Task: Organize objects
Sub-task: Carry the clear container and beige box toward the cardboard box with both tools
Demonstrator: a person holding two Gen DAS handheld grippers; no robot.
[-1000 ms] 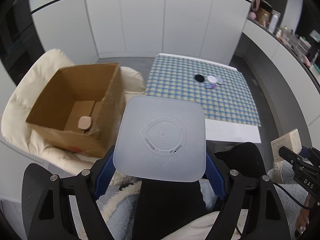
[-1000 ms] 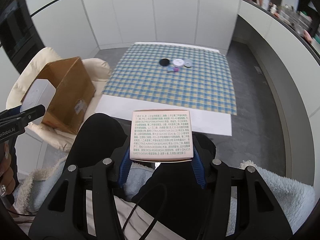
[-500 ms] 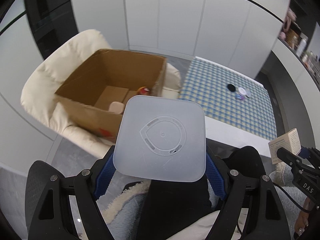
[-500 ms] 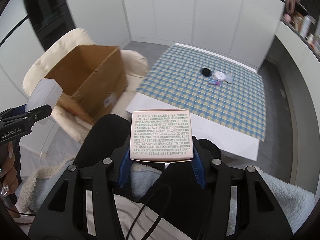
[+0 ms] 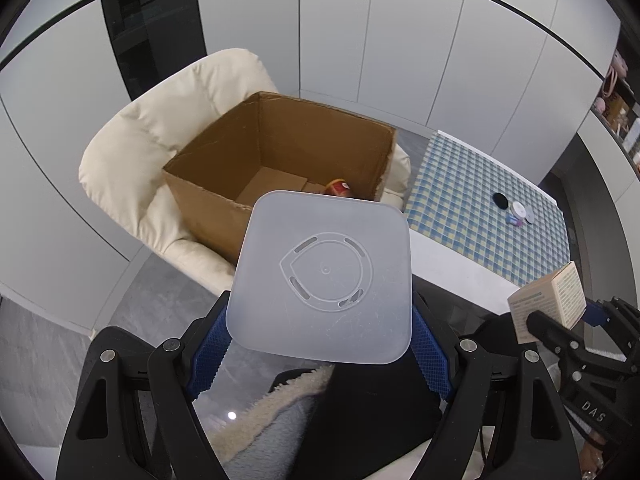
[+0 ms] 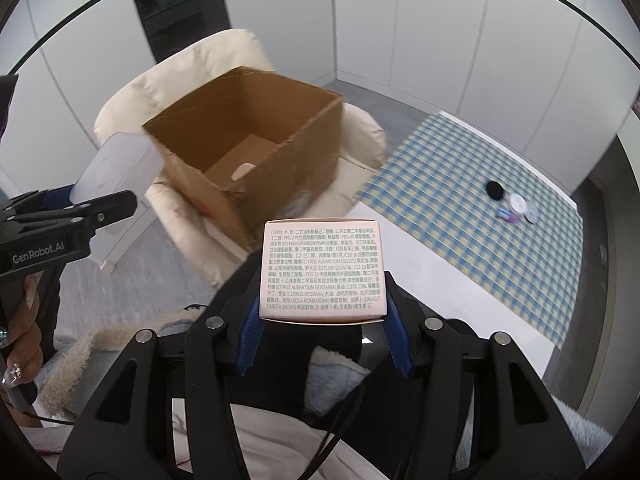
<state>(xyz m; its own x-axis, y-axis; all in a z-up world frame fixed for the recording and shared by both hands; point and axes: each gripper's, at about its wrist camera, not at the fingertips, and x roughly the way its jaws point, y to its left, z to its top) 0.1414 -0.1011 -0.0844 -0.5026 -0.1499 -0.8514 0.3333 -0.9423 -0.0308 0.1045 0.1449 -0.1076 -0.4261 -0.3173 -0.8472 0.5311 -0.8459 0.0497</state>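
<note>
My left gripper (image 5: pixel 320 344) is shut on a frosted white plastic container (image 5: pixel 324 276), its blue pads pressing both sides. In the right wrist view that container (image 6: pixel 116 168) shows at the far left. My right gripper (image 6: pixel 322 336) is shut on a small pale pink carton (image 6: pixel 322 270) printed with fine text; the carton (image 5: pixel 548 300) also shows at the right of the left wrist view. Ahead stands an open brown cardboard box (image 5: pixel 224 196) on a cream armchair (image 5: pixel 160 128). A red-topped item (image 5: pixel 338 188) and a pale round item (image 6: pixel 242 170) lie inside it.
A checked blue-and-yellow cloth (image 6: pixel 480 160) covers a low table to the right, with several small round items (image 6: pixel 516 204) on it. White cabinet doors line the back wall. The person's legs and a fluffy blue garment (image 5: pixel 264 420) fill the foreground. A hand (image 6: pixel 24 344) holds the left gripper's handle.
Both grippers swung left: the cardboard box and armchair moved toward the centre of each view, the checked table slid right. Both grips held unchanged.
</note>
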